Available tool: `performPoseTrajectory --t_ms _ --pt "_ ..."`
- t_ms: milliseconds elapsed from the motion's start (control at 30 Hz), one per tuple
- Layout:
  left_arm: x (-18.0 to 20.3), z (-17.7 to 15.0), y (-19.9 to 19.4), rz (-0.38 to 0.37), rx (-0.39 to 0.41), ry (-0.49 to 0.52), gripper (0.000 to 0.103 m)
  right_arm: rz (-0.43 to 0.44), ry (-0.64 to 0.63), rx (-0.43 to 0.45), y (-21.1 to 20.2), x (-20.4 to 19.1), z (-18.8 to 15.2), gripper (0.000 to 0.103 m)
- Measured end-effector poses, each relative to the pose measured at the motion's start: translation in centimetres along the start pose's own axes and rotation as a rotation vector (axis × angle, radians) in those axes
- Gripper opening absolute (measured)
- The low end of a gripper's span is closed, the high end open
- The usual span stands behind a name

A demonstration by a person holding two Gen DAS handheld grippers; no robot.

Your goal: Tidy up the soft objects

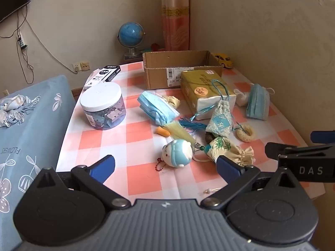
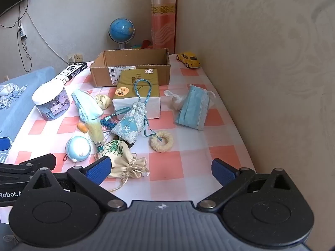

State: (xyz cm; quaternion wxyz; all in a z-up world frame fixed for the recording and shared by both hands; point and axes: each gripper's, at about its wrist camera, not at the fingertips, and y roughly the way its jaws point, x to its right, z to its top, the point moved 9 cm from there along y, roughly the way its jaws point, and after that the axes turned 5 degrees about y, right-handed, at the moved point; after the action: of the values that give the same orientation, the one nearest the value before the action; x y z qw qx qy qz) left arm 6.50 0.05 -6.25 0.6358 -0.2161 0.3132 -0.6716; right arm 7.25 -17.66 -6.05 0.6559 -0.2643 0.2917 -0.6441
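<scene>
Soft things lie scattered on the checked tablecloth (image 1: 138, 175). A blue face mask (image 1: 156, 107) (image 2: 86, 104) lies at the middle left and another (image 1: 258, 101) (image 2: 193, 107) at the right. A blue sachet (image 1: 220, 120) (image 2: 129, 125), a cream drawstring pouch (image 1: 230, 149) (image 2: 123, 160), a blue-capped squishy toy (image 1: 178, 153) (image 2: 77, 148) and a cream ring (image 1: 245, 133) (image 2: 162, 141) lie nearer. An open cardboard box (image 1: 167, 73) (image 2: 104, 74) stands at the back. My left gripper (image 1: 165, 168) and right gripper (image 2: 161, 170) are open and empty above the table's near edge.
A tissue pack (image 1: 204, 90) (image 2: 137, 90) lies against the box. A clear jar with a white lid (image 1: 102, 106) (image 2: 51, 102), a black box (image 1: 104, 75), a globe (image 1: 131, 34) and a yellow toy car (image 2: 188, 59) stand around. The wall runs along the right; a blue bed (image 1: 27, 129) is left.
</scene>
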Motion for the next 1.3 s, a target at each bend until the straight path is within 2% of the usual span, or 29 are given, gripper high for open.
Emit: performPoseTrajectory --t_ms 267,1300 --pt "-0.36 0.13 0.09 -0.016 0.005 -0.011 0.103 -0.007 -0.006 0.004 -0.09 0.02 0.03 0.103" --pt "-0.25 0.23 -0.44 -0.007 0.014 -0.019 0.103 -0.003 -0.001 0.011 -0.36 0.03 0.17 0.103"
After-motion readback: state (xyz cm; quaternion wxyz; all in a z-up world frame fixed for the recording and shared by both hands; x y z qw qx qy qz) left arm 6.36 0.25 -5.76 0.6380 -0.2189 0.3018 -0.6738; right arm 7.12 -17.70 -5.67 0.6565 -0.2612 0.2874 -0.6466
